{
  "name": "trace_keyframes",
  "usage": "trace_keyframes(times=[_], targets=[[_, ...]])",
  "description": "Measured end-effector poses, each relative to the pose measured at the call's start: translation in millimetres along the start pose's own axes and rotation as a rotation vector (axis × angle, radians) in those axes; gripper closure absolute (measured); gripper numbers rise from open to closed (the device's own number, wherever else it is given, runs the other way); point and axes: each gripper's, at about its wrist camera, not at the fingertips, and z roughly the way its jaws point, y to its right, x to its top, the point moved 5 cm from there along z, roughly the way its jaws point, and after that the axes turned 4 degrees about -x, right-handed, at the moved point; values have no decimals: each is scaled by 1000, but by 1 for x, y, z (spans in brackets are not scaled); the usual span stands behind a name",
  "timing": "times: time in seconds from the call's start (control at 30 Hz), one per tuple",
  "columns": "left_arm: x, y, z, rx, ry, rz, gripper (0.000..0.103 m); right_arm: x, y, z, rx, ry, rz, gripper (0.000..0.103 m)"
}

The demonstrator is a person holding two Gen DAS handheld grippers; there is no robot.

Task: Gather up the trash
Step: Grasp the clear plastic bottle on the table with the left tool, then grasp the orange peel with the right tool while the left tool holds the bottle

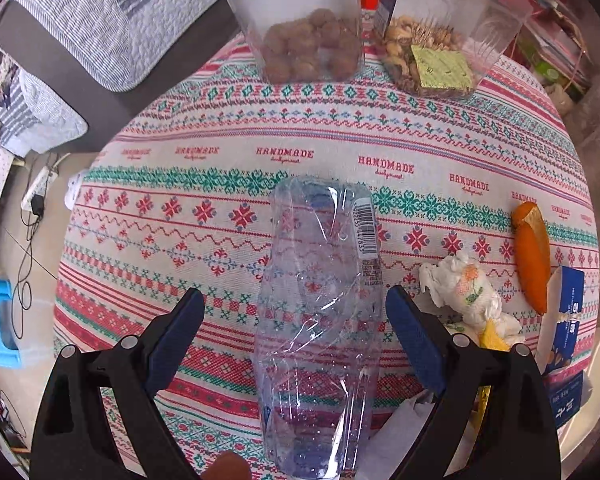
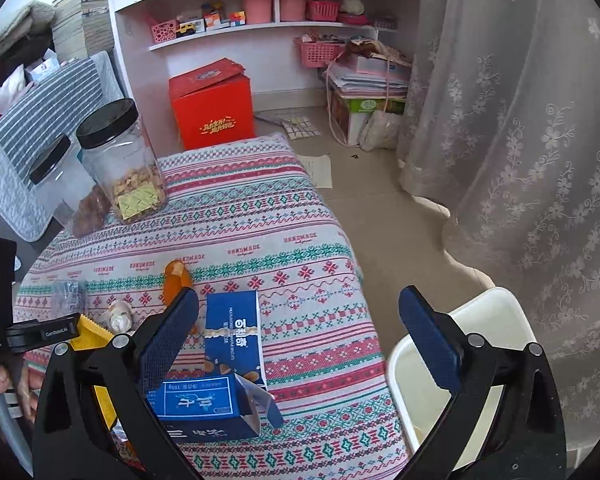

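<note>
Crushed clear plastic bottle (image 1: 320, 320) lies lengthwise on the patterned tablecloth (image 1: 220, 216), between the left gripper (image 1: 296, 312)'s wide-spread fingers, neither pad touching it. Right gripper (image 2: 300, 320) likewise stands wide open, holding nothing, above a blue carton (image 2: 232, 336) and white bin (image 2: 480, 364). Crumpled tissue (image 1: 464, 292) and orange peel (image 1: 534, 256) lie beside the bottle.

A: L wrist cam? 
B: Close above the tablecloth (image 1: 228, 128), pitched down, facing the far jars (image 1: 432, 40).
A: R wrist cam? 
B: Higher, at table's right edge, looking across toward far shelves (image 2: 260, 20). Both see jars, orange peel (image 1: 534, 256), blue box (image 2: 232, 332).
</note>
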Motion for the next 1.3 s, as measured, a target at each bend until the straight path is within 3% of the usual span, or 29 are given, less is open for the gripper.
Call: trace_keyframes(times=[0.07, 0.17, 0.3, 0.47, 0.63, 0.73, 0.8, 0.9, 1.03, 1.17, 1.27, 1.3], targets=[[-2, 0, 7, -14, -14, 13, 16, -3, -2, 8, 20, -37, 13, 7], [-4, 4, 14, -39, -45, 36, 41, -5, -5, 19, 45, -85, 26, 7], [-4, 4, 5, -33, -34, 48, 41, -5, -11, 28, 76, -113, 33, 7], [1, 2, -46, -116, 67, -11, 41, -3, -37, 28, 152, -108, -38, 7], [18, -7, -112, -201, 228, -37, 41, -2, -82, 45, 201, -154, -202, 7], [20, -11, -131, -237, 270, -39, 41, -2, -114, 74, 232, -229, -326, 8], [21, -15, -135, -248, 277, -39, 41, -5, -126, 94, 248, -296, -361, 21], [23, -21, -133, -258, 270, -54, 41, -9, -137, 114, 299, -358, -369, 23], [23, -28, -130, -262, 256, -64, 41, -11, -144, 128, 298, -378, -385, 26], [24, -31, -128, -262, 252, -75, 41, -16, -144, 133, 281, -383, -397, 42], [25, -31, -126, -255, 251, -79, 41, -15, -145, 130, 281, -352, -395, 72], [25, -31, -126, -252, 251, -81, 41, -14, -144, 128, 285, -343, -385, 75]])
